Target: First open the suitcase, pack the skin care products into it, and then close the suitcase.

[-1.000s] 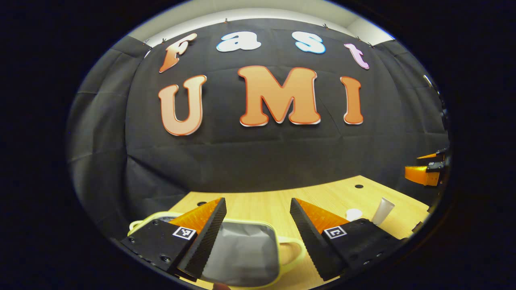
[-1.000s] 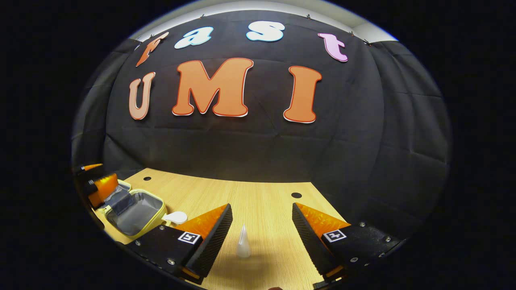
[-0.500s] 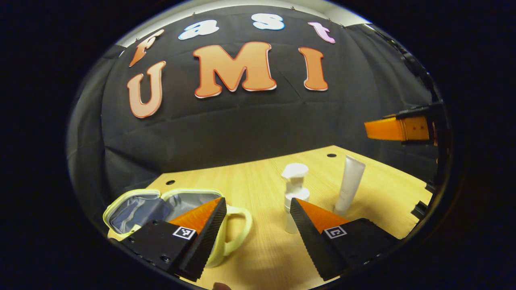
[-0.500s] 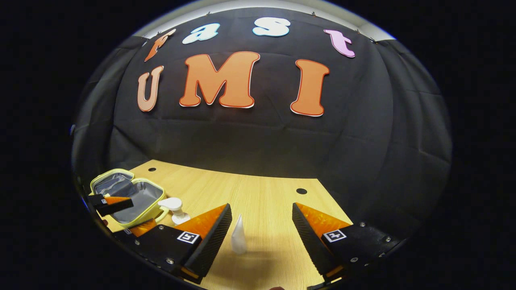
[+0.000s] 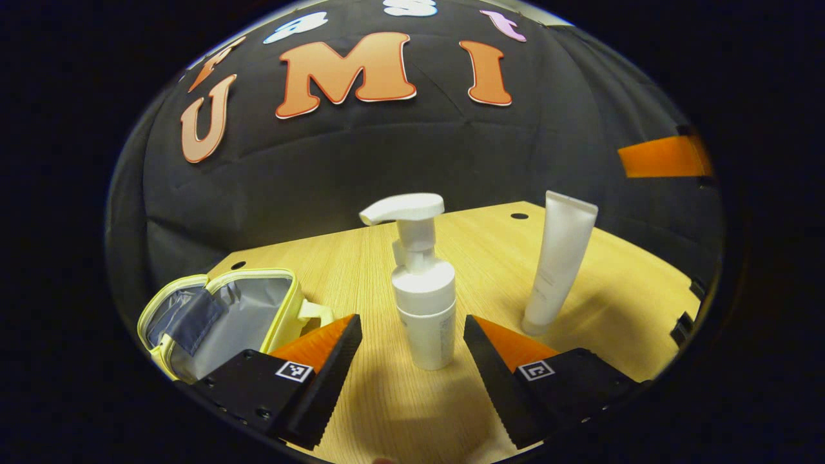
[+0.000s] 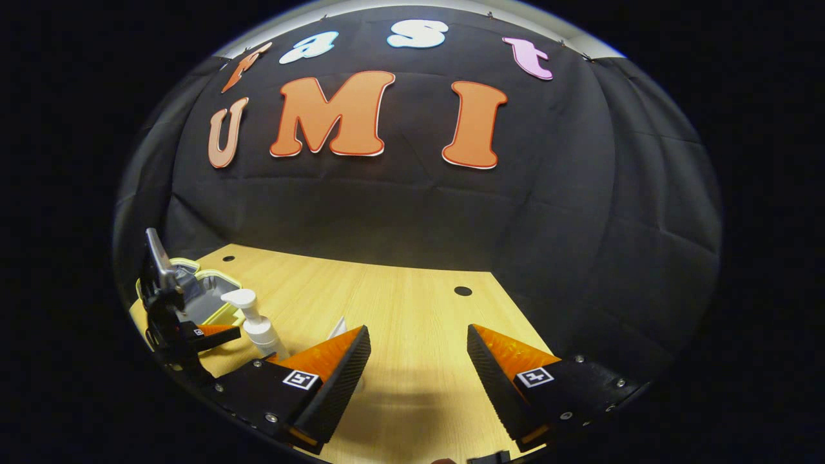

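The left gripper (image 5: 412, 380), fingers wide, frames an upright pump bottle (image 5: 422, 303) on the table (image 5: 387, 412). The case (image 5: 219, 319) lies open, left; a tube (image 5: 557, 261) beyond. Right gripper (image 6: 419, 380) wide, empty. Next: likely close on the bottle.

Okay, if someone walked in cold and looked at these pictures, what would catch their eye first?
Probably the white pump bottle, upright on the wooden table between the left gripper's open fingers. Right of it a white tube stands on its cap, and at the left the yellow suitcase lies open.
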{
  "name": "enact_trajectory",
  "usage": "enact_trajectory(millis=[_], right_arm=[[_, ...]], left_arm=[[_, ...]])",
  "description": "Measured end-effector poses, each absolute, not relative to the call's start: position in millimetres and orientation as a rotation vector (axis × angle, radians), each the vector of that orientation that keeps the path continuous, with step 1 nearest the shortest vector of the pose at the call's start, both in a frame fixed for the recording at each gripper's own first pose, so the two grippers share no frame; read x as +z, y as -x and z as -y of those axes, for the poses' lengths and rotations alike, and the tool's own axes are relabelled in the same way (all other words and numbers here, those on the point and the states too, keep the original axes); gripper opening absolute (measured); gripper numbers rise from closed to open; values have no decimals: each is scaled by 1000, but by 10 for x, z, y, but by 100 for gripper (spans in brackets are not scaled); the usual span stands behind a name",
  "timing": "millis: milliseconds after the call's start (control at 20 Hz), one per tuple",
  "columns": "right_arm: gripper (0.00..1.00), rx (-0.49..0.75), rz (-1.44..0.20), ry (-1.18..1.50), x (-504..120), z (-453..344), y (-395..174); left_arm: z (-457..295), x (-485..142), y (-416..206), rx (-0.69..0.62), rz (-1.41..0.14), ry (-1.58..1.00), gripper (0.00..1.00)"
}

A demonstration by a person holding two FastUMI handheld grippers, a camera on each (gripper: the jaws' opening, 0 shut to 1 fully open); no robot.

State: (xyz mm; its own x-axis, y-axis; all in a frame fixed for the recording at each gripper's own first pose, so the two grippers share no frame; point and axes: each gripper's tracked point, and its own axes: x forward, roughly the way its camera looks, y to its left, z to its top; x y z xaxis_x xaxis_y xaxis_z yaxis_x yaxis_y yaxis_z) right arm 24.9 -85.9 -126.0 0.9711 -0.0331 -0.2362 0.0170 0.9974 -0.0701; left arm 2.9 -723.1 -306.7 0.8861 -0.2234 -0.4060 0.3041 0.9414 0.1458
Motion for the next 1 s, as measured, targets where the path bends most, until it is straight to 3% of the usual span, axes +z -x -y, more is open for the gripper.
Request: enact_trajectory(millis=[200,350,400,1000], right_arm=[[96,-40,-258,68,-1345,971,-217],[96,-41,-267,66,-1384,957,-195],[96,-36,-270,63,-1407,937,-178],[96,11,-343,-4,-1576,332,-39]], left_arm=[[7344,-3224,-153,-282,-421,-184,98],[7420,-3187,-143,-291,-404,-202,62],[7419,-3189,-140,-292,-419,-203,60],[6967,-2205,275,-382,-450,-94,60]])
